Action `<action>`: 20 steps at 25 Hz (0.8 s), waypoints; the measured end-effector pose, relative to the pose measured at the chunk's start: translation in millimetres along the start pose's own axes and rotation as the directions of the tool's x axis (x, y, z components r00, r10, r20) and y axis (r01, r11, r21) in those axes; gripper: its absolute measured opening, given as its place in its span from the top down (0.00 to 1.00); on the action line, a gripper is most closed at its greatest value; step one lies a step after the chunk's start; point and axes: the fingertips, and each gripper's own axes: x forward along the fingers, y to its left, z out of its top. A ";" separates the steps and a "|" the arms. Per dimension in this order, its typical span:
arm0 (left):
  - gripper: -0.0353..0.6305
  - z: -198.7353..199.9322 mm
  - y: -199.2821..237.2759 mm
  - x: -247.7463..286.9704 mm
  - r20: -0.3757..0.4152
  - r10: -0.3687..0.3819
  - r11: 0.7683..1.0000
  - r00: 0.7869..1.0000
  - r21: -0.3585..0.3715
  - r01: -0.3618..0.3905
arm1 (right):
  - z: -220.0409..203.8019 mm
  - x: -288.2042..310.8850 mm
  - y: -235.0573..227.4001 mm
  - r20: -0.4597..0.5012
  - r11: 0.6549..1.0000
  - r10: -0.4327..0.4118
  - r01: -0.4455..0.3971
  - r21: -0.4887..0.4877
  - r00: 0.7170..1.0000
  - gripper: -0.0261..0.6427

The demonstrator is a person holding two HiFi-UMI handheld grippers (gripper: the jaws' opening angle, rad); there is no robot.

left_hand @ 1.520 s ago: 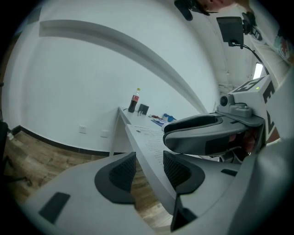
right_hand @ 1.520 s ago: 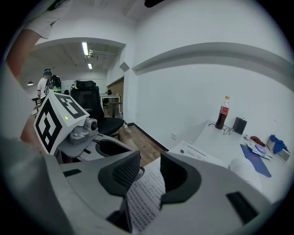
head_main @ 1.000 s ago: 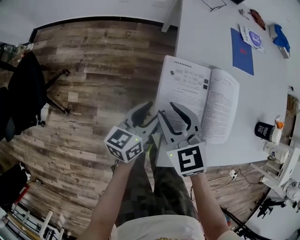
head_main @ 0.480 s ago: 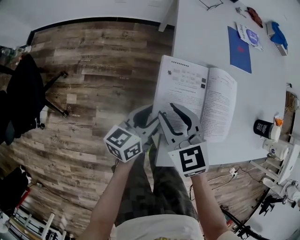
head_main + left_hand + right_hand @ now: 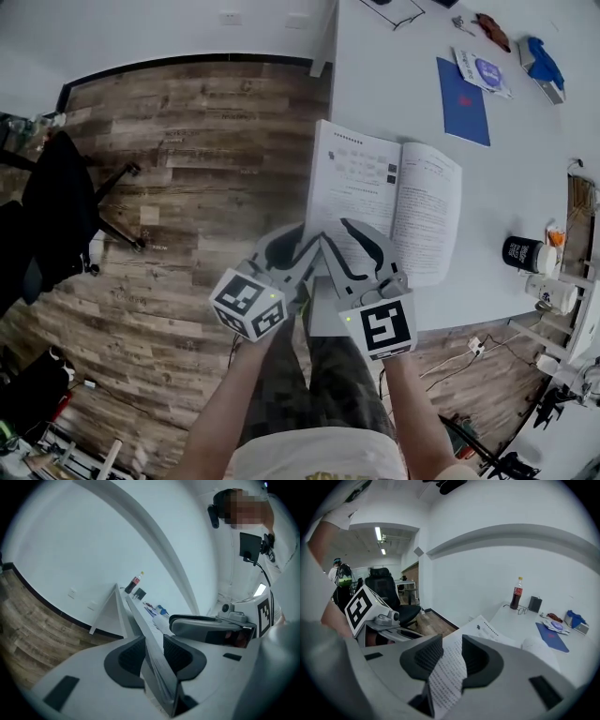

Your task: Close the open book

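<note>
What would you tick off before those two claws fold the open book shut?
1. The book lies open on the white table: ok.
2. The book's leaves stand edge-on between the jaws of the left gripper, which have just been closing: ok.
3. Left grip firm: cannot tell.
4. Right gripper: jaws apart, one printed page slanting loosely between them: not ok.
5. Open pages bare of loose things: ok.
6. Blue booklet and black cup lie apart from the book: ok.
</note>
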 end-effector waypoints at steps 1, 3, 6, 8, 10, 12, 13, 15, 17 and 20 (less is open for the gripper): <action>0.76 4.5 -3.2 -0.5 0.002 0.004 1.000 1.000 0.007 -0.004 | 2.2 -2.5 -2.3 0.007 1.000 -0.004 0.004 0.004 1.000 0.77; 0.79 15.2 -9.8 -1.9 0.006 0.010 1.000 1.000 0.021 -0.010 | 7.4 -7.5 -5.8 0.018 1.000 -0.005 0.005 0.004 1.000 0.77; 0.81 31.7 -22.4 -2.3 -0.003 0.015 0.998 1.000 0.056 -0.015 | 17.5 -16.3 -10.0 0.052 1.000 -0.002 0.002 -0.002 0.999 0.78; 0.83 42.3 -33.2 -0.5 -0.007 0.019 0.997 1.000 0.073 -0.019 | 22.5 -24.0 -14.2 0.064 0.999 -0.014 0.012 0.032 0.998 0.81; 0.84 52.1 -44.3 1.3 -0.011 0.025 0.997 1.000 0.077 -0.024 | 29.3 -31.7 -19.9 0.081 0.998 -0.032 0.026 0.064 0.996 0.82; 0.85 60.1 -54.8 3.8 -0.020 0.033 0.996 0.999 0.079 -0.031 | 36.0 -39.0 -27.0 0.103 0.994 -0.046 0.036 0.099 0.994 0.82; 0.85 62.9 -60.5 5.8 -0.029 0.039 0.996 0.999 0.085 -0.037 | 38.3 -43.2 -31.1 0.113 0.993 -0.052 0.039 0.112 0.992 0.82; 0.86 66.6 -72.6 12.0 -0.055 0.055 0.991 0.997 0.123 -0.048 | 41.2 -52.9 -40.4 0.136 0.992 -0.060 0.044 0.115 0.989 0.83; 0.86 68.8 -84.9 18.0 -0.083 0.081 0.981 0.993 0.182 -0.065 | 42.3 -63.2 -48.9 0.152 0.992 -0.070 0.053 0.113 0.986 0.83; 0.87 72.2 -103.1 26.1 -0.111 0.130 0.962 0.985 0.255 -0.098 | 39.6 -78.2 -59.9 0.153 0.984 -0.091 0.066 0.164 0.984 0.83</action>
